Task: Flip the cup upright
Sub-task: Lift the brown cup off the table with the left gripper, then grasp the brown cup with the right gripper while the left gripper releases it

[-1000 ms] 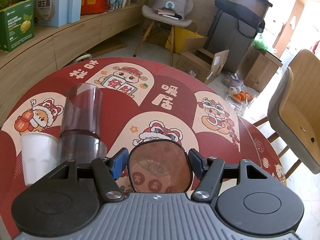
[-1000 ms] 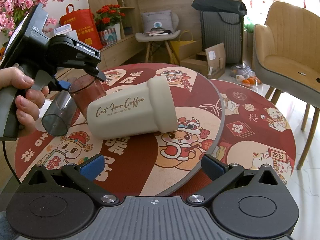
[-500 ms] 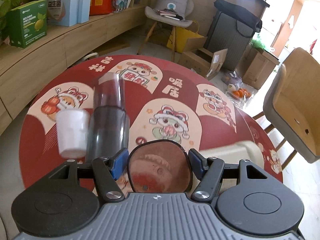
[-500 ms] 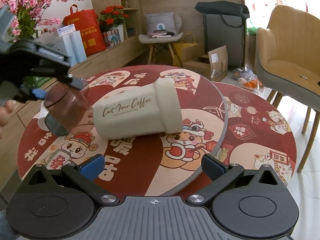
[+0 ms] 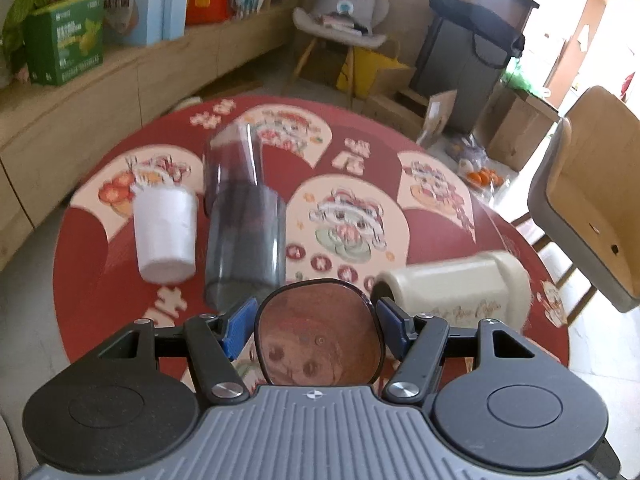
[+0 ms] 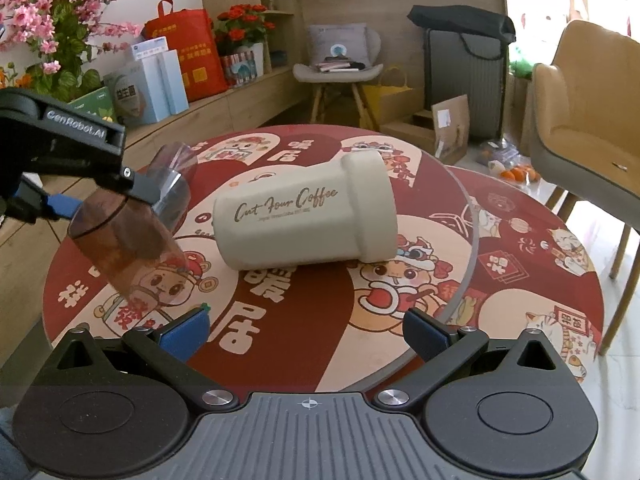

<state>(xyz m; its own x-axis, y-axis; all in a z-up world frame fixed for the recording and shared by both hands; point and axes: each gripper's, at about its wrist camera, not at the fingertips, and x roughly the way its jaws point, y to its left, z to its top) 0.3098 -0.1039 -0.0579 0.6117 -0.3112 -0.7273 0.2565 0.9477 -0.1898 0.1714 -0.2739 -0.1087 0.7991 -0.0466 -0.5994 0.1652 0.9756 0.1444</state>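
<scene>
I hold the brown translucent cup (image 6: 128,244) in the left gripper (image 5: 316,320), its fingers (image 5: 238,326) closed on the cup's sides, and I judge the step in hand to be turning this cup so its mouth faces up and setting it on the table (image 6: 288,320). In the right wrist view the cup hangs tilted above the near left part of the table, clear of the surface, one end low and toward the camera; which end is the mouth I cannot tell. To do the step well, I roll the wrist until the cup's axis is vertical before I lower it, keep the grip firm on the smooth wall so the cup does not slip, and set the base flat before I loosen the fingers. I choose a bare patch, since the grey transparent cup (image 5: 244,224) lies on its side just beyond the held cup, the white cup (image 5: 164,236) stands mouth-down to its left, and the beige coffee cup (image 6: 304,220) lies on its side near the centre. The left gripper reaches in from the left edge of the scene, angled downward over the table. The right gripper (image 6: 306,330) hovers at the near edge, level and aimed at the beige coffee cup, its fingers spread wide and holding nothing.
</scene>
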